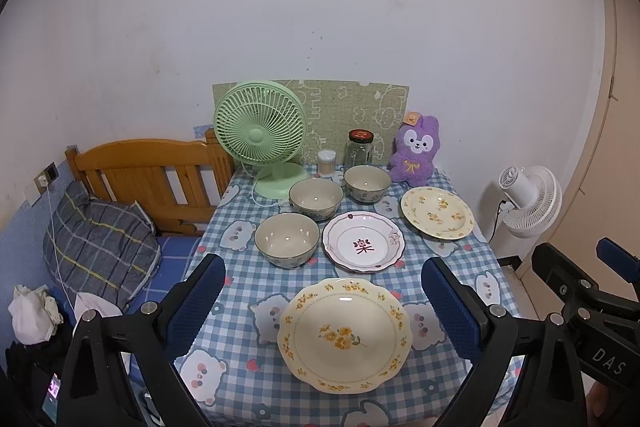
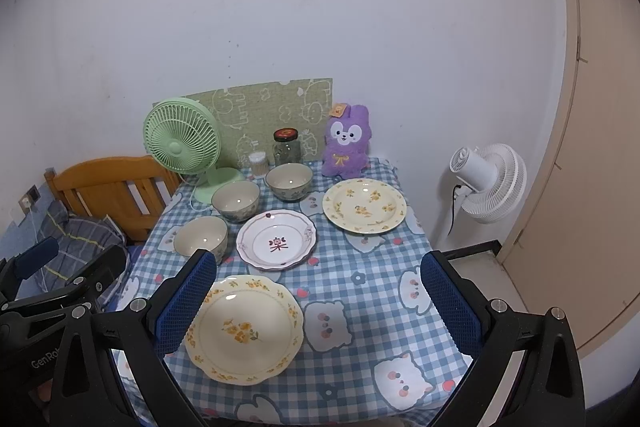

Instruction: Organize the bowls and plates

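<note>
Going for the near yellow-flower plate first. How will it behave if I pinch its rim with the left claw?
The near yellow-flower plate looks like glazed ceramic with a glossy sheen, so probably stiff, fragile and somewhat slippery. Its rim is shallow and scalloped, lying low on the checked tablecloth, so getting a pad under it may be awkward. The cloth may drag if you push.

On the tabletop (image 1: 440, 267), one plate (image 1: 345, 334) lies at the near edge, another (image 1: 363, 241) mid-table, a third (image 1: 437, 212) by the right edge. Three bowls (image 1: 286, 239) run diagonally from the left edge toward the far edge.
</note>
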`<action>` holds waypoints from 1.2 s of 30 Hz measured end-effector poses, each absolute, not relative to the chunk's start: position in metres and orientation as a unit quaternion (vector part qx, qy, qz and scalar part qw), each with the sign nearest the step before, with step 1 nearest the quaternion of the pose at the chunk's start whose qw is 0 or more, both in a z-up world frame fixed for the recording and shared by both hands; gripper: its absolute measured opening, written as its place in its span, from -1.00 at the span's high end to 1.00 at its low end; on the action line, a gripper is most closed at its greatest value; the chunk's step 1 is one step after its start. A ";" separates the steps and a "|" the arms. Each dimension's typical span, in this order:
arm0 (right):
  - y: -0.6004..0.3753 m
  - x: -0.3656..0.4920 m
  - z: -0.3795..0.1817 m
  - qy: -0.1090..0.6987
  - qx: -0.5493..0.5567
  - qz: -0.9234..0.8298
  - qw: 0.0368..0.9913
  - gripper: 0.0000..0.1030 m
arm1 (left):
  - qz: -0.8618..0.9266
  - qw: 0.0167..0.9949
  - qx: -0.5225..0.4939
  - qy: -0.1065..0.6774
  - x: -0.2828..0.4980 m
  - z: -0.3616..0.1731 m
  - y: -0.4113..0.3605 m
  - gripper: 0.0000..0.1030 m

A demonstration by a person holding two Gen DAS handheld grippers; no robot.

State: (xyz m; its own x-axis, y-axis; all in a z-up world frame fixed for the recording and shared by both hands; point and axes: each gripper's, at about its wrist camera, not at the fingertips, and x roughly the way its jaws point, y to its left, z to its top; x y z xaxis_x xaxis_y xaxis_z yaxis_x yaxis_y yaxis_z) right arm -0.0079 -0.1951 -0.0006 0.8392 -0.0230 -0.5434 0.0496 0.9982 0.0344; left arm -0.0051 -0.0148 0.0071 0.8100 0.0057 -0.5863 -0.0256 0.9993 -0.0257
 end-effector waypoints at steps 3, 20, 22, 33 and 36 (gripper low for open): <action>-0.195 -0.008 0.000 0.283 0.023 -0.020 0.959 -0.99 | 0.007 0.952 -0.014 0.307 -0.005 0.007 -0.015 -0.92; -0.198 -0.011 0.001 0.279 0.022 -0.022 0.960 -0.99 | 0.008 0.952 -0.014 0.305 -0.009 0.005 -0.018 -0.93; -0.198 -0.011 0.001 0.278 0.022 -0.023 0.960 -0.99 | 0.008 0.952 -0.013 0.305 -0.010 0.005 -0.018 -0.93; -0.200 -0.014 0.004 0.274 0.024 -0.026 0.961 -0.99 | 0.008 0.953 -0.011 0.304 -0.012 0.006 -0.020 -0.92; -0.201 -0.014 0.003 0.274 0.024 -0.026 0.961 -0.99 | 0.009 0.953 -0.011 0.304 -0.012 0.006 -0.021 -0.92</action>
